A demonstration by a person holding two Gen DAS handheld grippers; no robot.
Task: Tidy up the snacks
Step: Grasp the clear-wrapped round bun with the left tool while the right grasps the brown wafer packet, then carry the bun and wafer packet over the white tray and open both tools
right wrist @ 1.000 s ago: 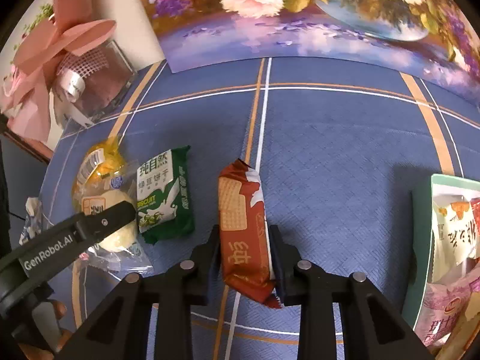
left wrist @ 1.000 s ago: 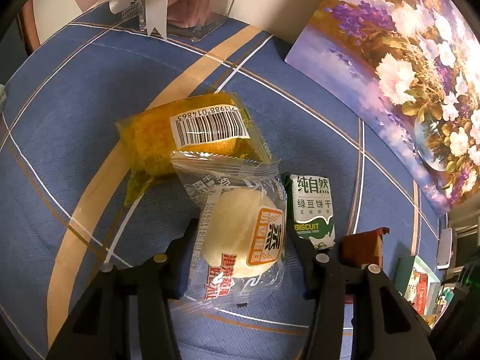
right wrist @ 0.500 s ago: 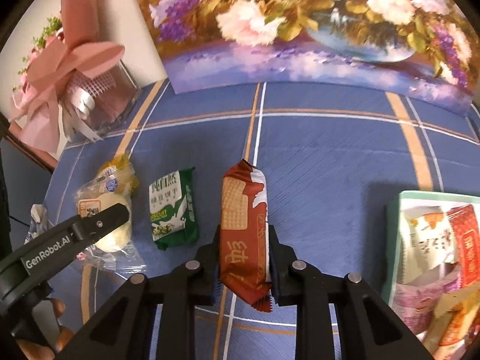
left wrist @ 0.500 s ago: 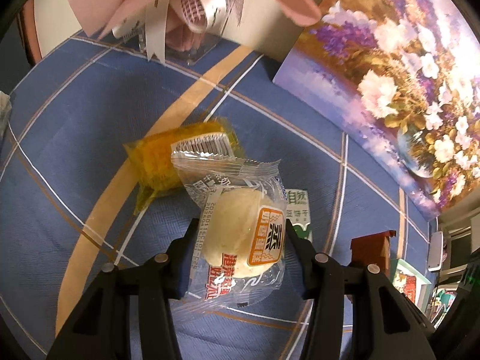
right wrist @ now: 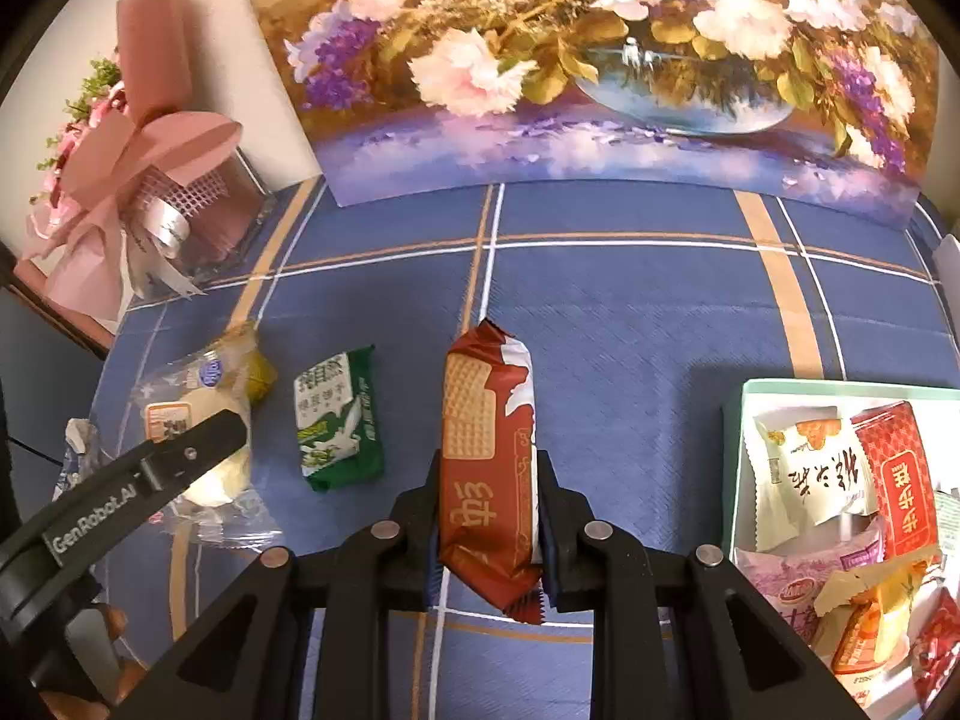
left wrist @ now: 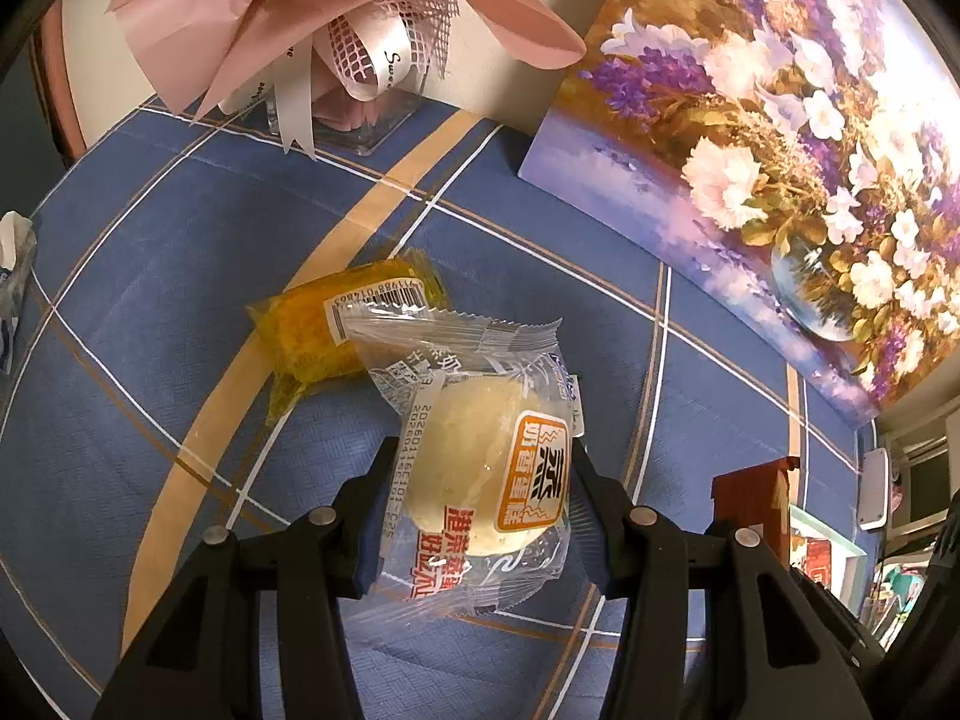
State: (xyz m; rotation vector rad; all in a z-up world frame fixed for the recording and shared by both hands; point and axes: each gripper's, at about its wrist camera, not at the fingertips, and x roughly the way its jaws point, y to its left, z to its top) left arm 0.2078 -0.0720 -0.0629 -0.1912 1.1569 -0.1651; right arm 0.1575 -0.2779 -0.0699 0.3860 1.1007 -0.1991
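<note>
My left gripper [left wrist: 480, 474] is shut on a clear-wrapped pale bun [left wrist: 474, 468] and holds it above the blue plaid tablecloth [left wrist: 150, 276]. A yellow snack packet [left wrist: 336, 324] lies on the cloth just beyond it. My right gripper [right wrist: 487, 480] is shut on a dark red biscuit packet [right wrist: 486, 450], lifted off the cloth. A green biscuit packet [right wrist: 339, 420] lies on the cloth to its left. The left gripper with the bun [right wrist: 198, 450] shows at the far left of the right wrist view. A pale green tray [right wrist: 735, 456] with several snack packets sits at the right.
A flower painting [right wrist: 600, 60] leans along the back of the table. A pink-ribboned bouquet in a clear box [right wrist: 180, 204] stands at the back left. A crumpled wrapper [left wrist: 15, 264] lies at the left table edge. The red packet's tip [left wrist: 750, 492] shows in the left wrist view.
Both grippers have risen with their packets. The bun is lifted off the yellow packet, and the red biscuit packet is lifted off the cloth, so more of the tray shows.
</note>
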